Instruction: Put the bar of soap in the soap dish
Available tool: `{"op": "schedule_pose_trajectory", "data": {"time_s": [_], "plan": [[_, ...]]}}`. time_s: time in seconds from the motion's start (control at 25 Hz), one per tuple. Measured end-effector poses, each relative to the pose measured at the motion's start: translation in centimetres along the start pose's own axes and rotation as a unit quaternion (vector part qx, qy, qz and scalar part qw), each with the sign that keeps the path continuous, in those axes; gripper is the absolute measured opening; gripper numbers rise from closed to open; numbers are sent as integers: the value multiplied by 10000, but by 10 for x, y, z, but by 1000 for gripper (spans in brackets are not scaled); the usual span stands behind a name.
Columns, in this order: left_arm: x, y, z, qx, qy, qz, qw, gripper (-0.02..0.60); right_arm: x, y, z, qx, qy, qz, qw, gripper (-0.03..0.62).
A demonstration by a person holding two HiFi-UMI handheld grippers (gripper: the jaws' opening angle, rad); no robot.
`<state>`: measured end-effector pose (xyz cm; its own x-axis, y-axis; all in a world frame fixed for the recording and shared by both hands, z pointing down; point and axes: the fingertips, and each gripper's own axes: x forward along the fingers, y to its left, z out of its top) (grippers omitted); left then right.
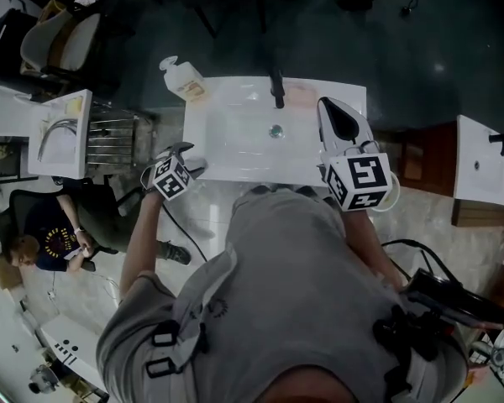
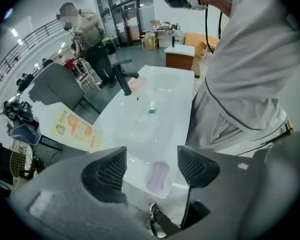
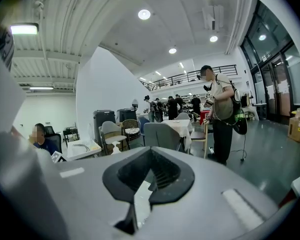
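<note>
Soap [image 2: 157,176] lies unlifted at sink's [image 2: 140,124] 7 o'clock, under the left gripper's [image 2: 151,160] parted jaws. Right gripper [image 3: 149,176] is clenched empty; dish [image 1: 302,97] awaits.

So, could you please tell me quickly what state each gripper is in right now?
Left gripper: open, empty; the bar of soap lies on the sink below its jaws.
Right gripper: shut, holding nothing.

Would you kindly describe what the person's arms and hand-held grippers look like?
Both the left hand-held gripper and right hand-held gripper have pale grey bodies with dark ribbed pads. Each carries a white cube with black square markers. The person wears a grey short-sleeved shirt.
</note>
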<state>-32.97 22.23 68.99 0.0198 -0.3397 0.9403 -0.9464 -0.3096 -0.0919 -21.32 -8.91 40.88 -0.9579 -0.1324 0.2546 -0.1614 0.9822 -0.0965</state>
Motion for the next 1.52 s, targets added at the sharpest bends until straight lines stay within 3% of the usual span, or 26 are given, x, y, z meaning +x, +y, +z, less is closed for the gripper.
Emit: {"op": "schedule_pose_trajectory", "data": {"time_s": [0.28, 0.52, 1.0, 1.44, 1.48, 1.52], "plan": [[39, -12, -43, 664, 689, -495, 9942, 302, -3, -2, -7, -24, 73, -123, 9999, 3], [73, -19, -84, 1208, 1177, -984, 9808, 302, -9, -7, -16, -7, 224, -281, 9994, 3], [124, -27, -122, 1463, 1651, -1450, 9645, 301, -32, -22, -30, 36, 397, -779, 9962, 3], [126, -26, -122, 1349, 1609, -1492, 9663, 273, -38, -24, -39, 115, 471, -925, 9945, 3], [126, -30, -120, 1295, 1632, -1528, 9661, 202, -38, -24, -39, 115, 469, -925, 9945, 3], [126, -36, -118, 1208, 1653, -1579, 9660, 196, -37, -24, -39, 118, 470, -924, 9945, 3]]}}
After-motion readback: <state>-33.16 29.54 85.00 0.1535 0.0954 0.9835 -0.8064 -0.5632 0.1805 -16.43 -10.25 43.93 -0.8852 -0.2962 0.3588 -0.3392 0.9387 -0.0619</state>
